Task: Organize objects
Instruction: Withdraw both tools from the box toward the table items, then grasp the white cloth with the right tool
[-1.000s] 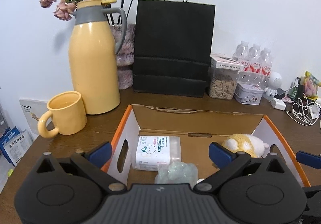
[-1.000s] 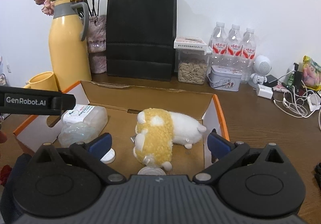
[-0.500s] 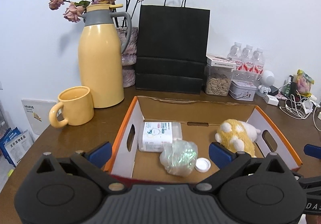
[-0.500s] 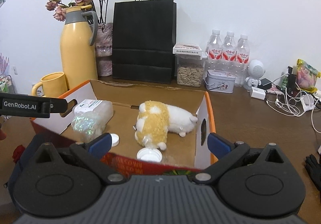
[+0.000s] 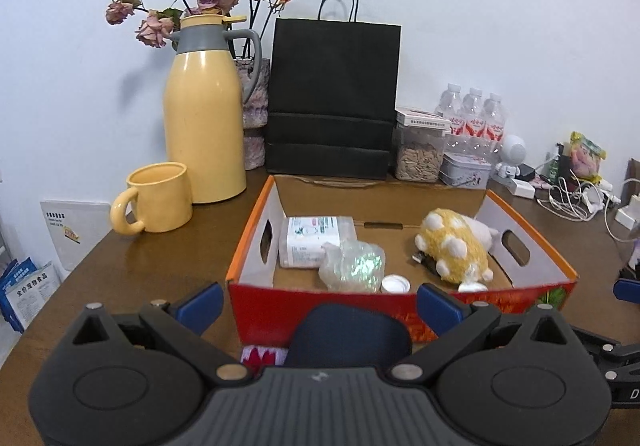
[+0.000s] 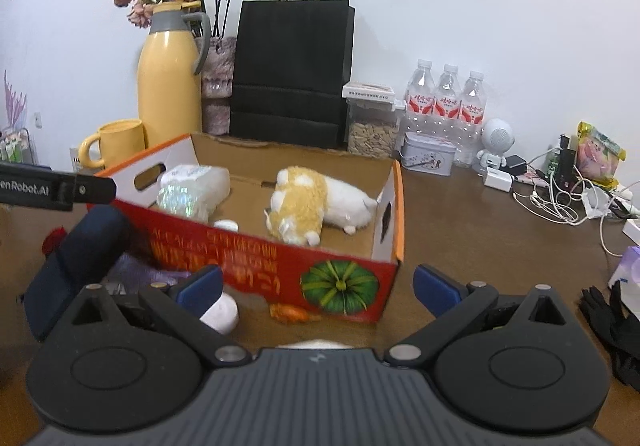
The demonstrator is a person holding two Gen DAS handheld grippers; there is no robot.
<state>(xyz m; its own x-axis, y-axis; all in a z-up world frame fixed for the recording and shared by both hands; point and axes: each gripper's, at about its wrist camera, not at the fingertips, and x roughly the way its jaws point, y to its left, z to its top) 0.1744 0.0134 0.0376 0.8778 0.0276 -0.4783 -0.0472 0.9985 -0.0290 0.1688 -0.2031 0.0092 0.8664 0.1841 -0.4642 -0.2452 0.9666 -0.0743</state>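
Cardboard box [image 5: 256,258] at frame centre on wooden table [image 5: 168,266], red front wall facing cameras. Inside: tissue pack [image 5: 316,238] left, crinkled plastic bag [image 5: 352,266] just in front, white cap [image 5: 394,284] beside bag, plush toy [image 5: 456,250] right. Left gripper [image 5: 320,304] spread wide, holding nothing, above dark blue bundle [image 5: 346,334]. Right gripper [image 6: 316,284] spread wide, empty, facing box front. Yellow jug [image 5: 204,126] and mug [image 5: 160,198] left of box.

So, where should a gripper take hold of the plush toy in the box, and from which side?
Grip the plush toy across its yellow middle, coming straight down from above. It lies on its side in the box, whose walls block any sideways approach, and the soft body should squeeze between the fingers. The left gripper is open and empty.
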